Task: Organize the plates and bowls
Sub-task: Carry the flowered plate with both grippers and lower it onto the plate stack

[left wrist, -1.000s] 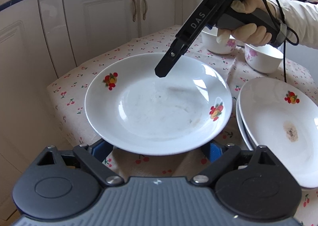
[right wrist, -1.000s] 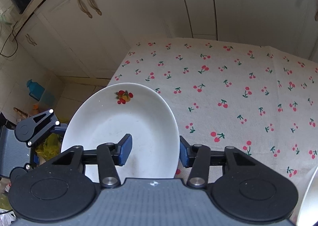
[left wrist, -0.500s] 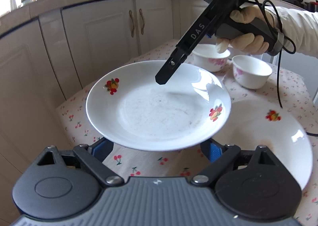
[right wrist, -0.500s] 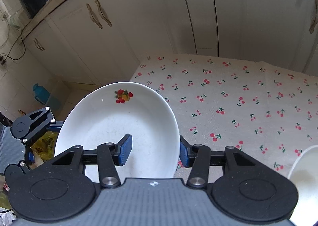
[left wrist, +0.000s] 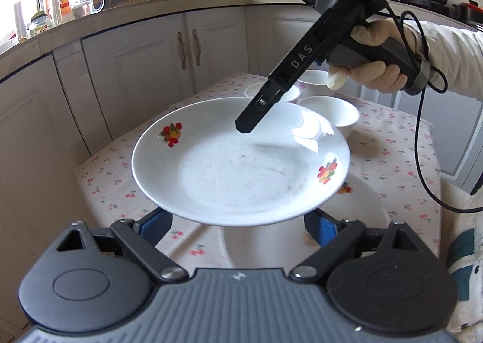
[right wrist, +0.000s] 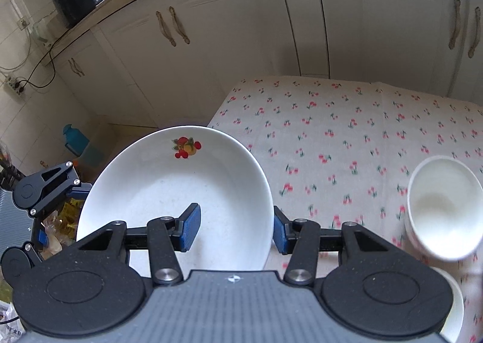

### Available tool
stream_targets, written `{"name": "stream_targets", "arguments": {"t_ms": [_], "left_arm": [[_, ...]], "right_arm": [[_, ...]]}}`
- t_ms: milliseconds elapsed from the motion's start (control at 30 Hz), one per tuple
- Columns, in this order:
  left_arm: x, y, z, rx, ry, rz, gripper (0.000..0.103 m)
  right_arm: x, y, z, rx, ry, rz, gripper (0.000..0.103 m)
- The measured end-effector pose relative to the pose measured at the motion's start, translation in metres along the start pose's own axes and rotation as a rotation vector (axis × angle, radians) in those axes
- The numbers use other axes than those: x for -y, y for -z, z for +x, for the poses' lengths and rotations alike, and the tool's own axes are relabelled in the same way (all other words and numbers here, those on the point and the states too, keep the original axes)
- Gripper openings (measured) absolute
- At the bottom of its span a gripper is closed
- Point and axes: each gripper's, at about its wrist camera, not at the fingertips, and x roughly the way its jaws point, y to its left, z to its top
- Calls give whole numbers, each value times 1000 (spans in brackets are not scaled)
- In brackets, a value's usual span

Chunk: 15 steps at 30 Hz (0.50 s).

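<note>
The left gripper [left wrist: 238, 226] is standing wide apart under the near rim of the white plate [left wrist: 241, 158], while the right gripper [right wrist: 235, 229] is clamping the plate's far rim — one blue pad inside, one outside. The plate is hanging in the air above the cherry tablecloth [right wrist: 347, 131]; beyond it two white bowls [left wrist: 332, 107] are sitting — near the table's far end.
</note>
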Motion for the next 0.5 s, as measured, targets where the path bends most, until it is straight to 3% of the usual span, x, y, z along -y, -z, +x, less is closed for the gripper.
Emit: {"name": "stream_targets", "arguments": {"t_ms": [267, 500], "left_arm": [[38, 12, -17, 5, 7, -35, 94], [57, 29, -15, -27, 12, -55, 94]], "right_arm": [[-8, 38, -24, 13, -11, -5, 55], [-11, 67, -19, -26, 4, -14, 55]]}}
